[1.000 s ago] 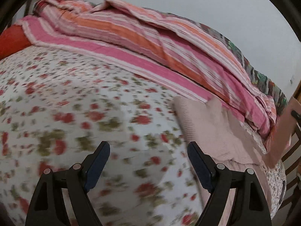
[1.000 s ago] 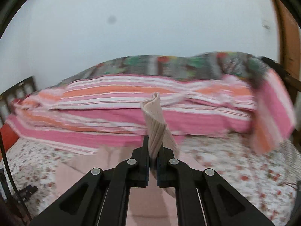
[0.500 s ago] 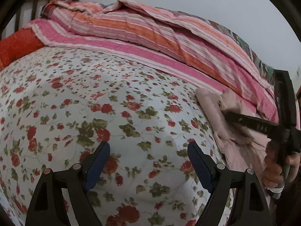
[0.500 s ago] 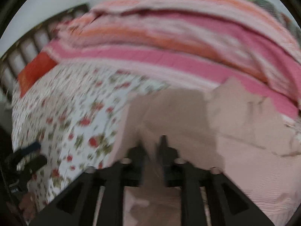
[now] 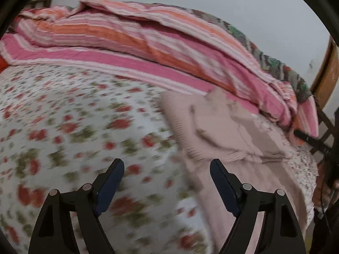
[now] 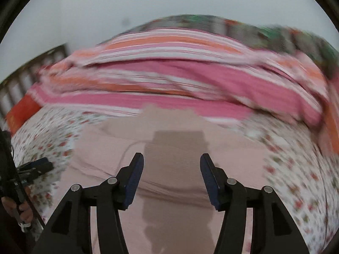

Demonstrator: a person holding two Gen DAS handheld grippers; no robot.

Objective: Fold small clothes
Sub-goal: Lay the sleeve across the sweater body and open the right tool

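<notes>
Blurred pink garment (image 6: 173, 148), folds indistinct, on floral bedsheet (image 5: 74, 116)

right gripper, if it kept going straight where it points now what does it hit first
Most likely the pink garment lying on the floral bedsheet. The right gripper, its jaws opening and empty, points down at it; depth is unclear.

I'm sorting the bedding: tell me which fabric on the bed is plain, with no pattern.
The pale pink garment, lying flat on the floral sheet. The blanket behind it is striped.
</notes>
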